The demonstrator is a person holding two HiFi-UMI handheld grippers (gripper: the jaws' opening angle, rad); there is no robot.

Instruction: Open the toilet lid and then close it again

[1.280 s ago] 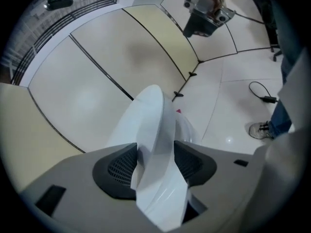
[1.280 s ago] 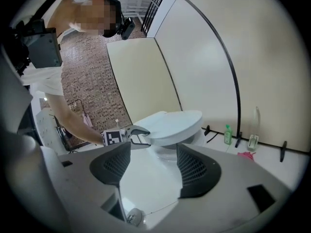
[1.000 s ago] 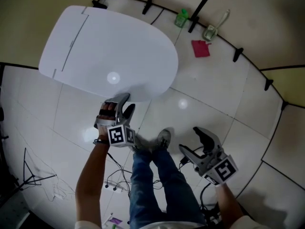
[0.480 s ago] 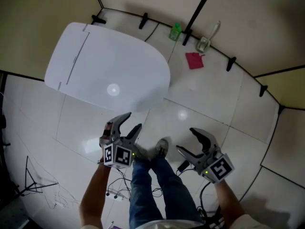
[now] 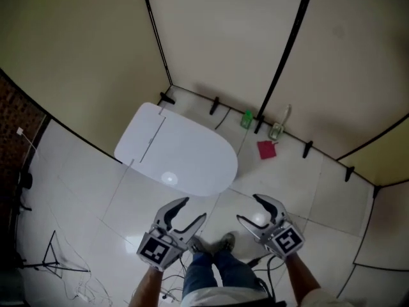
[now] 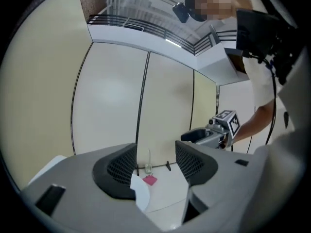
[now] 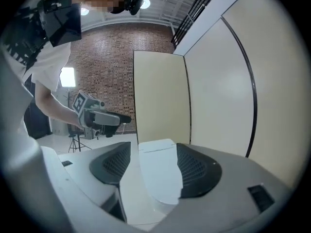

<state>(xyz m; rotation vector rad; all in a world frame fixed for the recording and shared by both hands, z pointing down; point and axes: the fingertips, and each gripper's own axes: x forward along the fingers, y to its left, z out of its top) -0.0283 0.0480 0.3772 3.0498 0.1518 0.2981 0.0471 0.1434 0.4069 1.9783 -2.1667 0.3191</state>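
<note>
The white toilet (image 5: 179, 155) stands against the beige partition wall with its lid (image 5: 192, 162) down flat. Both grippers hang in the air in front of its front edge, touching nothing. My left gripper (image 5: 193, 208) is open and empty, near the lid's front rim. My right gripper (image 5: 248, 208) is open and empty, off the toilet's right. In the right gripper view the toilet (image 7: 158, 174) shows between the open jaws, with the left gripper (image 7: 95, 115) at the left. In the left gripper view the lid's edge (image 6: 141, 195) shows low between the jaws, and the right gripper (image 6: 214, 132) is on the right.
A green bottle (image 5: 246, 119), a toilet brush in its holder (image 5: 277, 130) and a pink cloth (image 5: 266, 149) lie by the wall right of the toilet. Black wall feet (image 5: 307, 149) line the floor. A tripod (image 5: 54, 261) stands at the left. My shoes (image 5: 217, 243) are below.
Both grippers have risen away from the lid's front edge, the left one more and rolling as it went. The head view now takes in the walls, with the toilet smaller.
</note>
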